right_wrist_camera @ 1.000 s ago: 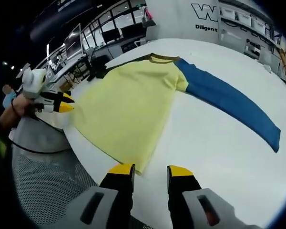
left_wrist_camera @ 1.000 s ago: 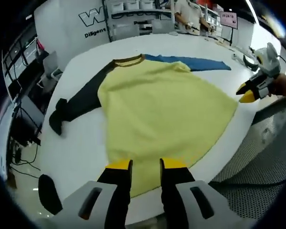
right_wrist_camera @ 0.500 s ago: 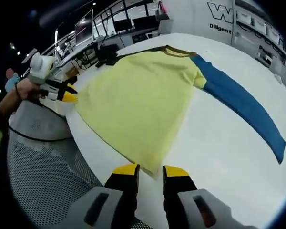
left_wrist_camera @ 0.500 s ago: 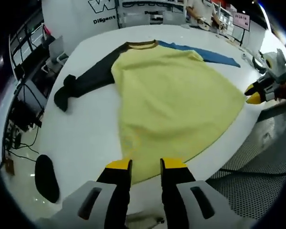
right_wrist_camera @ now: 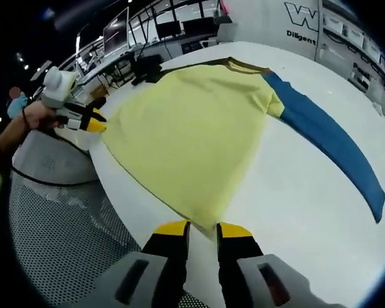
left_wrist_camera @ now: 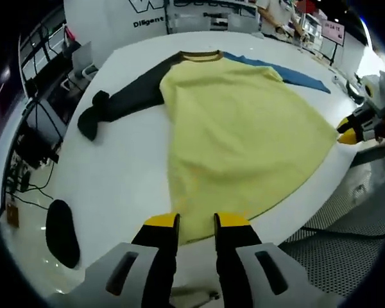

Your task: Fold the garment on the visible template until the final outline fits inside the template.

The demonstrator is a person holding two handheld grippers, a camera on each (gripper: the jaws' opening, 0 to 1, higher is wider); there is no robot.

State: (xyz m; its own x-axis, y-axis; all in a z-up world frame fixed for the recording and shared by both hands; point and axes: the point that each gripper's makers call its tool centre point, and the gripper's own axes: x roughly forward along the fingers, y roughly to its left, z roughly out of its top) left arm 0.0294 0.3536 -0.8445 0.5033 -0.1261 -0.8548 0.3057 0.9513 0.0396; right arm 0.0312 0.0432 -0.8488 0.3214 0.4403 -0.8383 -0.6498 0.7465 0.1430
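1. The left gripper has its yellow-tipped fingers slightly parted, straddling one hem corner of the garment at the near edge of the bench. Whether they pinch the cloth I cannot tell.
2. The right gripper has its fingers narrowly apart at the opposite hem corner; a grasp is likewise unclear.
3. The garment lies flat on the bench, yellow body spread, hem nearest both grippers. Its long axis runs away from the fingers to the collar at the far side. The dark sleeve and blue sleeve trail outward.
4. Judged, the coming fold lifts the hem toward the collar; each gripper is nearest its own corner.
5. Compared with a second ago, both grippers have closed in on the hem corners.
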